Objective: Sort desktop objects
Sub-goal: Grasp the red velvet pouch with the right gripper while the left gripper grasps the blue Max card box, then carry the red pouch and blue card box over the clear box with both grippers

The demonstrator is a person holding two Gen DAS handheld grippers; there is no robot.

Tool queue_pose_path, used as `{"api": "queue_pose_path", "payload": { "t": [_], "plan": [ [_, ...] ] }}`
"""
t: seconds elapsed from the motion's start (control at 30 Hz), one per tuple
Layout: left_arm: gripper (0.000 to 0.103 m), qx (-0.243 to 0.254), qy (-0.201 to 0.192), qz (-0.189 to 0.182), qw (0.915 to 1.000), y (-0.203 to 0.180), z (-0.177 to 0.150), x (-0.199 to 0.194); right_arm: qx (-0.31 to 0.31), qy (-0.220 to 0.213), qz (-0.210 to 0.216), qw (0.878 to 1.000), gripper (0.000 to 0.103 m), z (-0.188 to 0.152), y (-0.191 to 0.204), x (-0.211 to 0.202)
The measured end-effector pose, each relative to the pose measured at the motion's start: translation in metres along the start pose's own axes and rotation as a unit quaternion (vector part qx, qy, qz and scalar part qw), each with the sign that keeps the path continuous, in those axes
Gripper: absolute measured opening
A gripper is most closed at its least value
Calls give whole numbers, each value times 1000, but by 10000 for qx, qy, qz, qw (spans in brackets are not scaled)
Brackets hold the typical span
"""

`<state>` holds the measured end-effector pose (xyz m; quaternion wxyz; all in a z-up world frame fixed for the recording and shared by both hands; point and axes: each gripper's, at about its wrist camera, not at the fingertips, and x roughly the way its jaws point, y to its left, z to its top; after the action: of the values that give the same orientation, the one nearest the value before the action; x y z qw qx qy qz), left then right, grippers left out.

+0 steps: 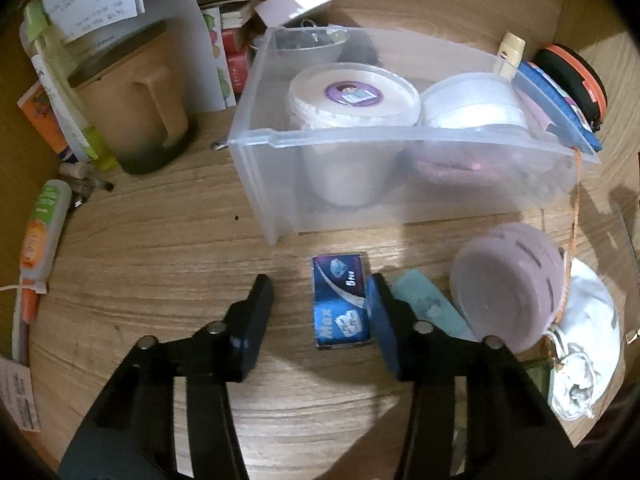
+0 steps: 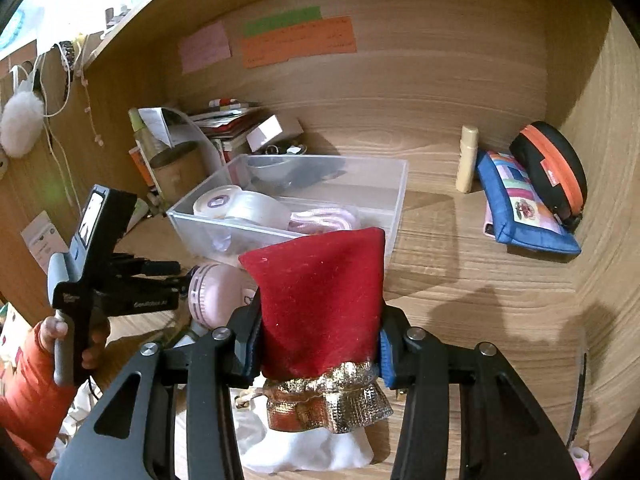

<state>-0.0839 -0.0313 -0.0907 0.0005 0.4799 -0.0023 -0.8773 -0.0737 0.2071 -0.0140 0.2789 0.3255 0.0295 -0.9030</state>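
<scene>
Left wrist view: the left gripper (image 1: 320, 300) hangs low over the wooden desk (image 1: 160, 248) with its jaws partly apart. A small blue packet (image 1: 341, 300) lies flat on the desk between them. The right-hand finger (image 1: 380, 312) sits against the packet's edge, while the other finger (image 1: 256, 312) stands clear of it with bare wood between, so the packet is not clamped. Just beyond it stands a clear plastic bin (image 1: 400, 140) holding a white lidded tub (image 1: 352, 100) with a purple label and a second pale container (image 1: 472, 104). To the right of the packet lie a pale green card (image 1: 428, 304), a pink round case (image 1: 508, 284) and a white cloth bag (image 1: 588, 320). A tan mug (image 1: 140, 100) stands at the left, with a tube (image 1: 40, 236) lying beside it.

Right wrist view: the right gripper (image 2: 320, 344) holds a red velvet pouch (image 2: 320, 296) with a gold neck (image 2: 332, 404); both blue pads (image 2: 386, 356) press on its sides, and it sits above white cloth (image 2: 304, 452) on the desk. Behind it is the clear bin (image 2: 288, 208). At the left, a hand (image 2: 76, 336) in an orange sleeve (image 2: 28, 380) holds the other gripper's handle. At the far right, a blue zip pouch (image 2: 524, 208) and a black case with orange trim (image 2: 552, 168) lie against the wall, with a cream bottle (image 2: 468, 160) upright beside them.
</scene>
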Motion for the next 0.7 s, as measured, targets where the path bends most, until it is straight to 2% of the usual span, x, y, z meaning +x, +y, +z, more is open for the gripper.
{"api": "queue_pose_path", "payload": {
  "t": [0.1, 0.23, 0.3, 0.7],
  "plan": [
    [27, 21, -55, 65, 10000, 2, -2, -2, -11, -13, -24, 10000, 40, 0, 0, 0],
    [27, 31, -126, 174, 9998, 4, -8, -6, 59, -95, 10, 9999, 40, 6, -1, 1],
    [27, -4, -190, 56, 9998, 5, -9, -11, 77, -126, 1, 9999, 40, 8, -1, 1],
    [27, 36, -1066, -292, 9939, -5, 1, -78, 153, -227, 11, 9996, 40, 31, -3, 9]
  ]
}}
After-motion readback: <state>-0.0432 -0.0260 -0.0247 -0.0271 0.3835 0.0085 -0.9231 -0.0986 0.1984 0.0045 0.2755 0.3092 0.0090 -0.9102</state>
